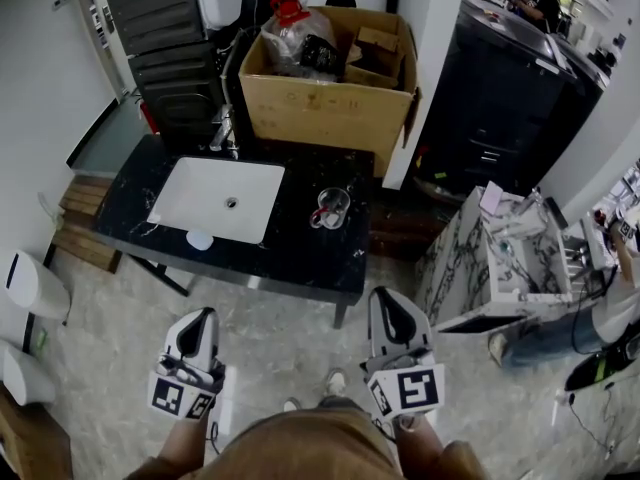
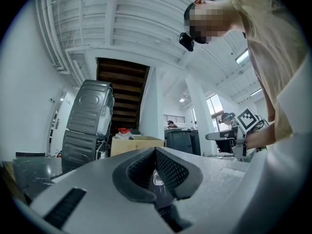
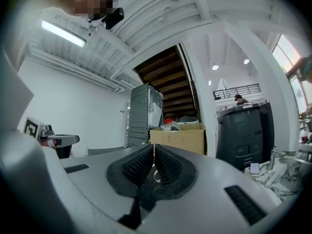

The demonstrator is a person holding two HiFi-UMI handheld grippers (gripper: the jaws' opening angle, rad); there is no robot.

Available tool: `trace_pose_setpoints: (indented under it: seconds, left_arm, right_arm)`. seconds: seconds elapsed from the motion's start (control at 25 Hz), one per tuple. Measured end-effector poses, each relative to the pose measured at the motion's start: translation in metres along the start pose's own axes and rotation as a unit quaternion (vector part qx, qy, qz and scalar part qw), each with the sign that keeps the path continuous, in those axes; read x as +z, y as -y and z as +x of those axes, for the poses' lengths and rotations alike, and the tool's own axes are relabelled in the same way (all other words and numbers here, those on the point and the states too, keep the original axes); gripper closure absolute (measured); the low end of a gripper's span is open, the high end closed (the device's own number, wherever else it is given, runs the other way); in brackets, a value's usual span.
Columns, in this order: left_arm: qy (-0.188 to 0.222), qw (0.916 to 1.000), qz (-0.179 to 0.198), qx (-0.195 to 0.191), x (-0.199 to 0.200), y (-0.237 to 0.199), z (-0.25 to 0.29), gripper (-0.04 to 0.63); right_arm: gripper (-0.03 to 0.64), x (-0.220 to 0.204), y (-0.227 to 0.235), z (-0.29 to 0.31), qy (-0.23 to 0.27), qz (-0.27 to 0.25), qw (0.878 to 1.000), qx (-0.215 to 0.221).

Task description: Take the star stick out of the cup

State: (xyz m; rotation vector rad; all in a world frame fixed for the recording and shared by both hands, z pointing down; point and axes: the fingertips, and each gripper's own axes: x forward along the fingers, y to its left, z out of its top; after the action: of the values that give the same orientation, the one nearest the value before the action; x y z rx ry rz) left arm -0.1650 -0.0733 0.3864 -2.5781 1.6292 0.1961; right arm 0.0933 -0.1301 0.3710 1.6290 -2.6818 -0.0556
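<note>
Glass cup [image 1: 331,208] stands on the black counter [image 1: 300,258], just right of the white sink [image 1: 215,198]. The star stick is too small to make out. Left gripper [image 1: 203,315] and right gripper [image 1: 383,296] have jaws closed together, both empty, well short of the counter.

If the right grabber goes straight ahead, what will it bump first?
Probably the glass cup on the black counter: it sits dead ahead of the right gripper, though depth is hard to judge.
</note>
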Motion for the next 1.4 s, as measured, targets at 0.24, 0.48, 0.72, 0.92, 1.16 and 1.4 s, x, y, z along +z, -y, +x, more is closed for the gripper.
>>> trace_pose_setpoints:
  seconds: [0.24,0.48,0.72,0.92,1.16,1.4]
  left_arm:
    - [-0.001,1.0,-0.002,0.002,-0.003,0.0,0.006,0.594]
    - [-0.004,1.0,0.0,0.009,-0.003,-0.003,0.009,0.594]
    - [-0.009,0.9998,0.001,0.017,-0.007,-0.007,0.01,0.594]
    - [-0.014,0.9997,0.0,0.021,-0.012,-0.004,0.013,0.594]
    - [-0.018,0.9995,0.001,0.026,-0.014,0.002,0.017,0.595]
    - [-0.022,0.9991,0.003,0.036,-0.015,0.004,0.019,0.594]
  right_arm:
    - [0.612,-0.005,-0.001,0.017,0.0,-0.023,1.0,0.006]
    - [0.612,-0.007,0.002,0.037,0.0,-0.045,0.999,0.017]
    - [0.612,-0.009,0.003,0.051,0.0,-0.058,0.998,0.028]
    - [0.611,-0.015,0.005,0.059,-0.004,-0.068,0.997,0.039]
    - [0.59,-0.022,0.01,0.065,-0.011,-0.071,0.996,0.049]
    - [0.548,-0.025,0.012,0.074,-0.016,-0.083,0.995,0.058]
